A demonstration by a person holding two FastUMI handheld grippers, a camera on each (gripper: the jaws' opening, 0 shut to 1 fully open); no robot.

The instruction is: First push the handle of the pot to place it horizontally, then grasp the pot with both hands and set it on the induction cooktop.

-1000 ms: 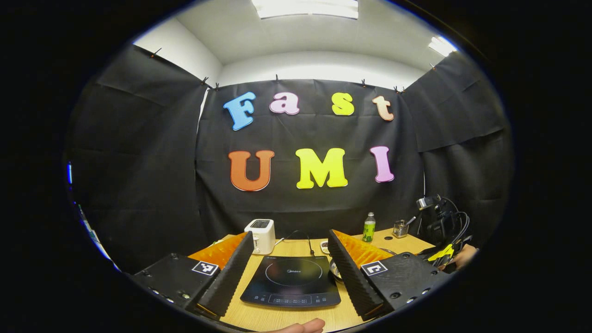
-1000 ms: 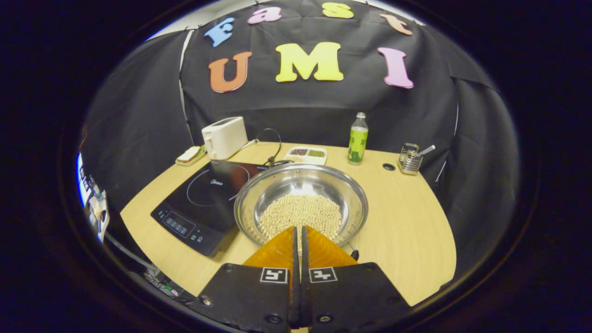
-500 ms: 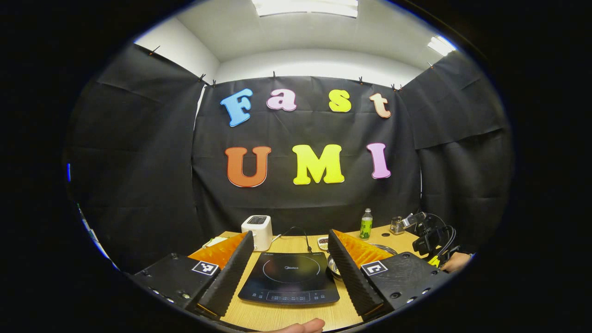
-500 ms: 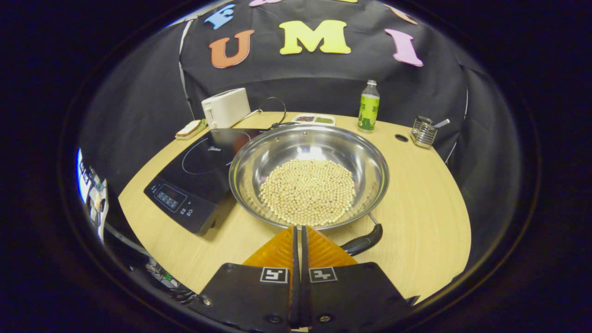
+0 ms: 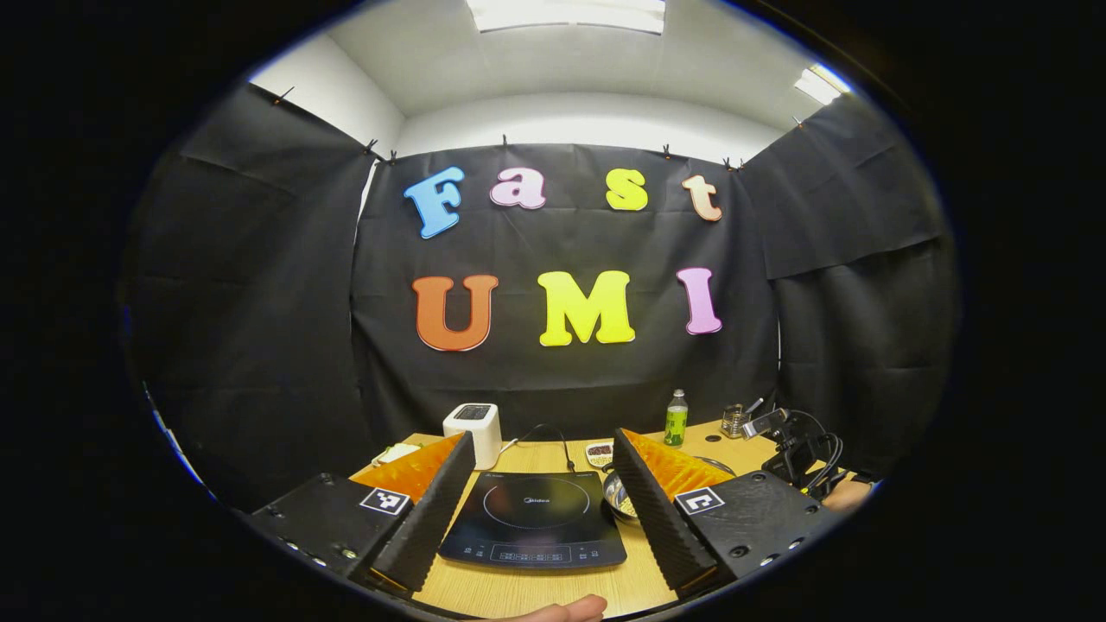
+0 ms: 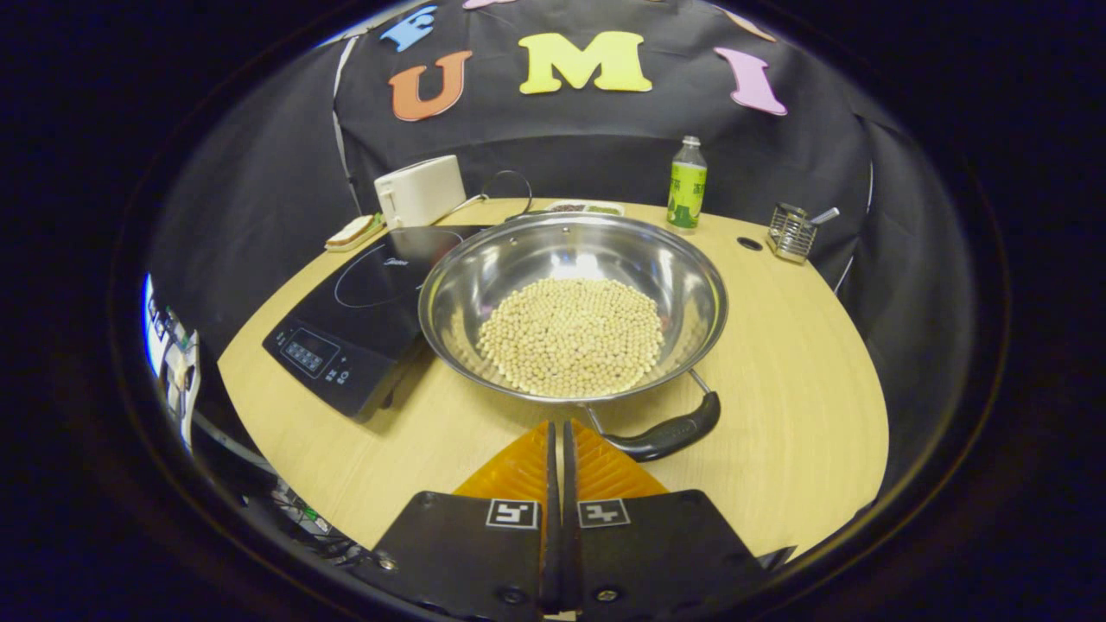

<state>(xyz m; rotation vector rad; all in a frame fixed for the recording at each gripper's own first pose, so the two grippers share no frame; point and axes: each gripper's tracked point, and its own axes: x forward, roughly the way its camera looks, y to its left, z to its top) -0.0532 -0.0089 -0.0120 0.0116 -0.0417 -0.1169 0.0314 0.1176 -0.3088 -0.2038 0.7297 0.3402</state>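
A steel pot (image 6: 484, 285) holding pale beans stands on the wooden table, right of the black induction cooktop (image 6: 363, 298) and touching its edge. The pot's black handle (image 6: 670, 434) lies at the near right, slanting across. My right gripper (image 6: 557, 425) is shut and empty, its tips just left of the handle's near end and apart from it. In the left gripper view my left gripper (image 5: 544, 436) is open and empty, framing the cooktop (image 5: 531, 518), with the pot's rim (image 5: 619, 499) beside its right finger (image 5: 644, 497).
A white toaster (image 6: 421, 190), a green bottle (image 6: 687, 183), a wire utensil holder (image 6: 791, 233), a small snack dish (image 6: 587, 207) and a sponge (image 6: 350, 231) line the table's far side. The other gripper (image 5: 795, 441) and a hand (image 5: 842, 494) are at right.
My right gripper drew back from the pot, so the whole handle came into sight ahead of its tips. The left gripper drifted a little and stayed open.
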